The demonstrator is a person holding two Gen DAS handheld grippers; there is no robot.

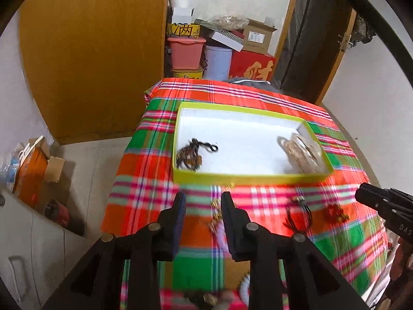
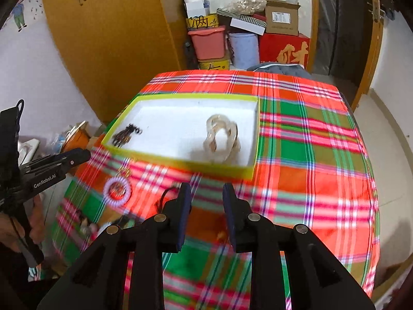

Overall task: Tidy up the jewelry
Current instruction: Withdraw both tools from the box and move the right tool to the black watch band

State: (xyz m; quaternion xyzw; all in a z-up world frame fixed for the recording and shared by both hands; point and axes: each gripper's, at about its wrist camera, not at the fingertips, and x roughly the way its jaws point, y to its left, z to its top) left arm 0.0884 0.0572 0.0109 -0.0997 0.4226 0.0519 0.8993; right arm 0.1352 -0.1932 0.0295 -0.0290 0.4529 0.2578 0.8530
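Observation:
A shallow yellow-green box (image 1: 247, 178) (image 2: 180, 161) with a white floor lies on the plaid cloth. It holds a dark beaded piece (image 1: 189, 155) (image 2: 125, 134) at its left and pale translucent bangles (image 1: 302, 152) (image 2: 222, 139) at its right. Loose pieces lie in front of it: a black cord piece (image 1: 300, 214) (image 2: 165, 196), a red ornament (image 1: 335, 213), a small gold piece (image 1: 216, 209) and a lilac ring pendant (image 2: 117, 190). My left gripper (image 1: 204, 199) is open and empty above the cloth. My right gripper (image 2: 206, 190) is open and empty, near the box's front edge.
The table (image 2: 322, 155) wears a red, green and pink plaid cloth. Behind it are stacked boxes and tubs (image 1: 214, 49), a wooden wardrobe (image 1: 95, 51) and a doorway (image 2: 346, 25). Clutter sits on the floor to the left (image 1: 33, 170).

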